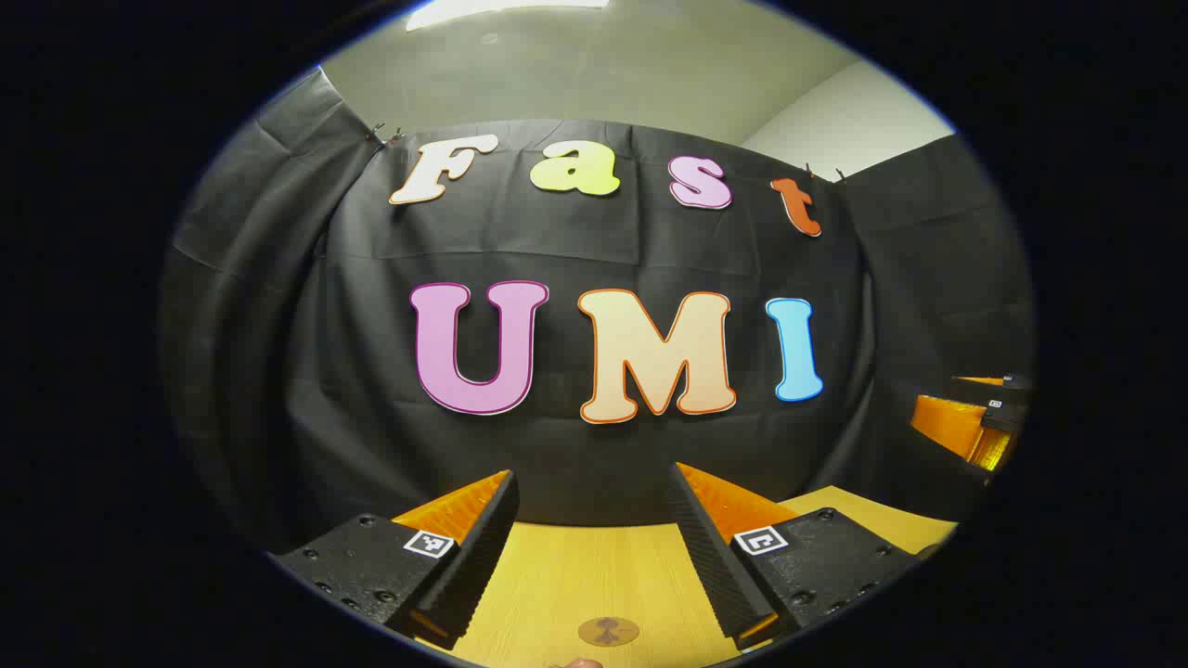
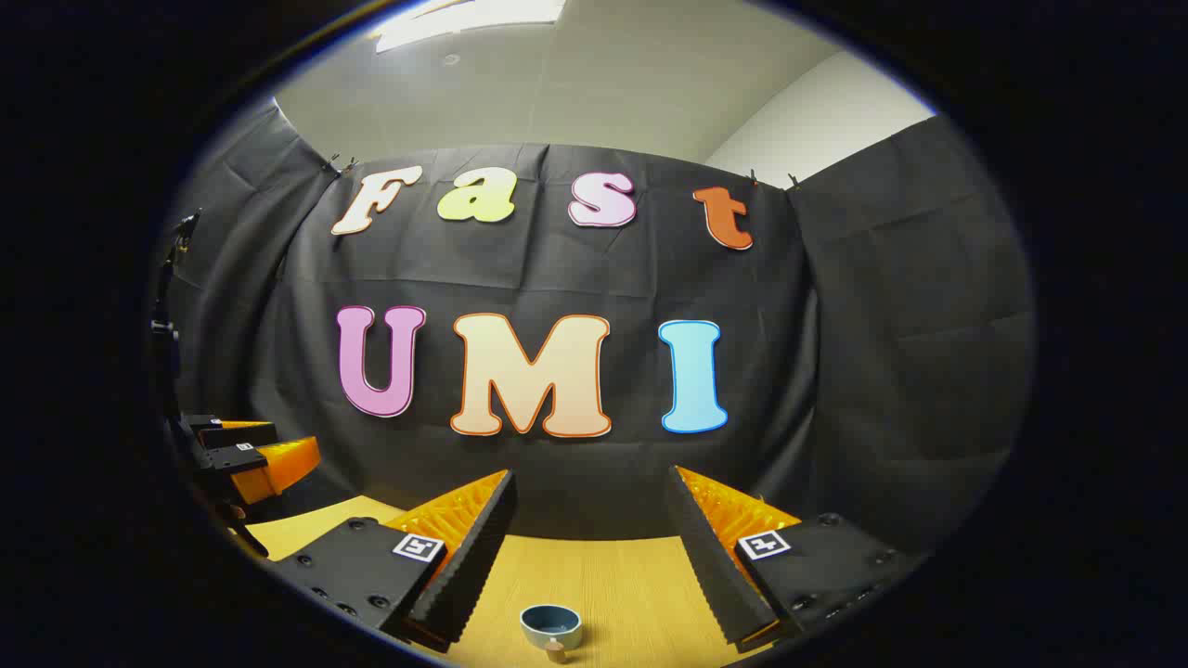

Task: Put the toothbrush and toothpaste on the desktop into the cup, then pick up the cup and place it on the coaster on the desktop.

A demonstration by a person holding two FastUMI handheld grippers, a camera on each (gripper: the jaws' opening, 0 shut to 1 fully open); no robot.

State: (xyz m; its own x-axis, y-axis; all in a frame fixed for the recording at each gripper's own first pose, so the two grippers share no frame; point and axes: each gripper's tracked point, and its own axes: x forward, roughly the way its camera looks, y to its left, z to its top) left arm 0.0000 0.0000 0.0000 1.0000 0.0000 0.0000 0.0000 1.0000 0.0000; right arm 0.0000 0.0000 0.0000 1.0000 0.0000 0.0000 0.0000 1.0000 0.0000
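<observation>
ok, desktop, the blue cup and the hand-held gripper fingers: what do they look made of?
Desktop: looks like light wood or wood-look laminate, with fine straight grain and a matte finish.
Cup: probably glazed ceramic, grey-blue with a smooth pale rim; plastic is possible.
Right hand-held gripper fingers: black ribbed pads, seemingly rubber or foam, backed by orange plastic with a ridged, perhaps printed, surface.

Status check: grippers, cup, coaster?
Left gripper open, empty, above round brown coaster. Right gripper open, empty, above blue-grey cup. Nothing between fingers.
</observation>
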